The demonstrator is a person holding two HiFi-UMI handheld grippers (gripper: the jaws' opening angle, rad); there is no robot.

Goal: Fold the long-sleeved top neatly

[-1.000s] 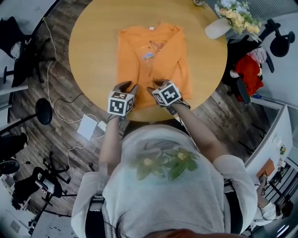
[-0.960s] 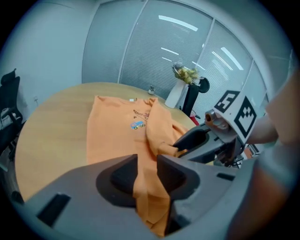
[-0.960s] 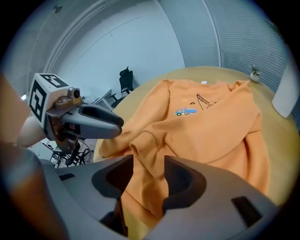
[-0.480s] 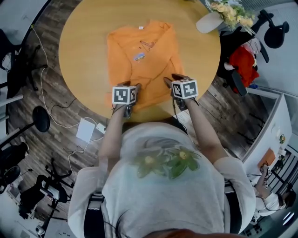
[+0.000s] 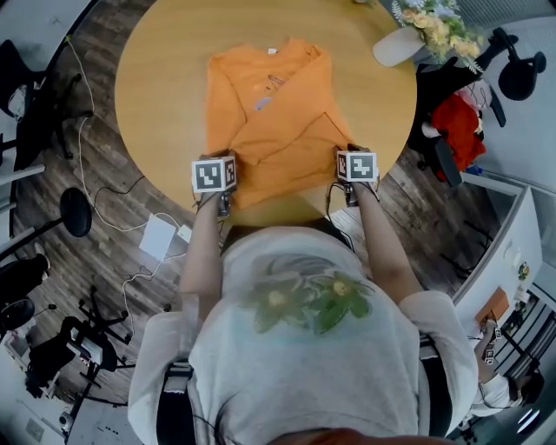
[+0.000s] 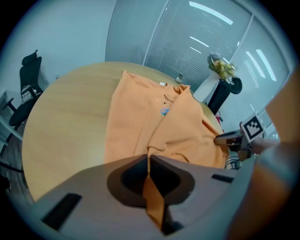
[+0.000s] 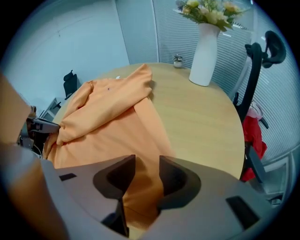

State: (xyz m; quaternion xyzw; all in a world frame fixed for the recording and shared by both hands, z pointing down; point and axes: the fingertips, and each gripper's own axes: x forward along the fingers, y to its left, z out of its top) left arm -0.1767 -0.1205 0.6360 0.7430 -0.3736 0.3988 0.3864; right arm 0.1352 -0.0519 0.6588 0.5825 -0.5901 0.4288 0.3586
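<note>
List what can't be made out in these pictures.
Orange long-sleeved top: chest print too small and blurred, head view.
Small object beside the tall white vase: too small to identify, right gripper view.
Bouquet of pale flowers: cut off by the top edge, head view.

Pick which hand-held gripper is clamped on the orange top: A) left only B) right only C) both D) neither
A: the left hand-held gripper has its jaws pinched together on the near edge of the orange top. The right hand-held gripper has just been closing its jaws, but they stand apart, with fabric between them that is not yet pressed.
</note>
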